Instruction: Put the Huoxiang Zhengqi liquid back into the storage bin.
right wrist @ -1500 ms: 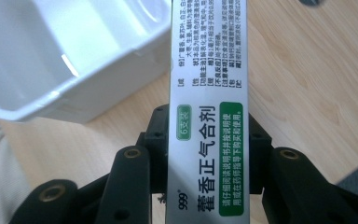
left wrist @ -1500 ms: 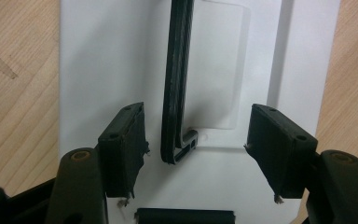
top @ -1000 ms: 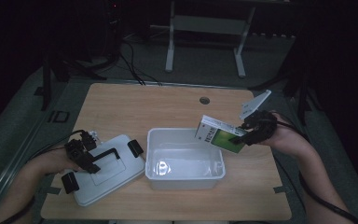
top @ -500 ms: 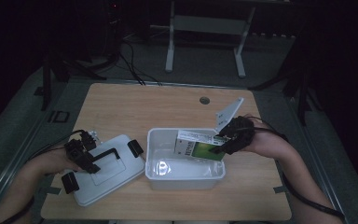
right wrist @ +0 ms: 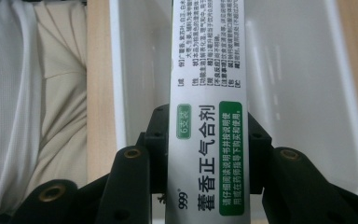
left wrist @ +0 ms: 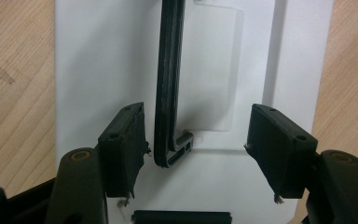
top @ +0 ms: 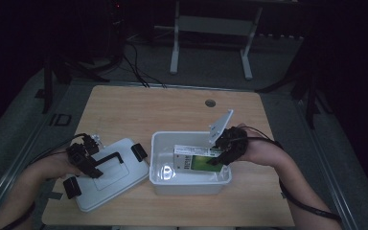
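A white plastic bin [top: 191, 184] stands open on the wooden table. Its white lid [top: 110, 177] lies flat to the left, with a black handle [top: 108, 158] on top. My left gripper [top: 84, 160] hovers at the lid; in the left gripper view its jaws [left wrist: 196, 140] stand open astride the handle [left wrist: 170, 70], which sits close to one pad without being pinched. My right gripper [top: 225, 151] reaches over the bin's right rim, shut on a white and green medicine box [top: 196, 160] that hangs inside the bin. The box [right wrist: 208, 70] runs lengthwise between the pads [right wrist: 156, 154].
Black clips [top: 139, 152] sit at the lid's ends. A small round grommet [top: 210, 103] marks the table's far side. A metal stand [top: 211, 28] rises behind the table. The person's light clothing [right wrist: 28, 93] lies beyond the bin's near wall.
My right gripper has carried the medicine box leftward and down, from above the bin's right rim into the bin. The left gripper and lid have stayed put.
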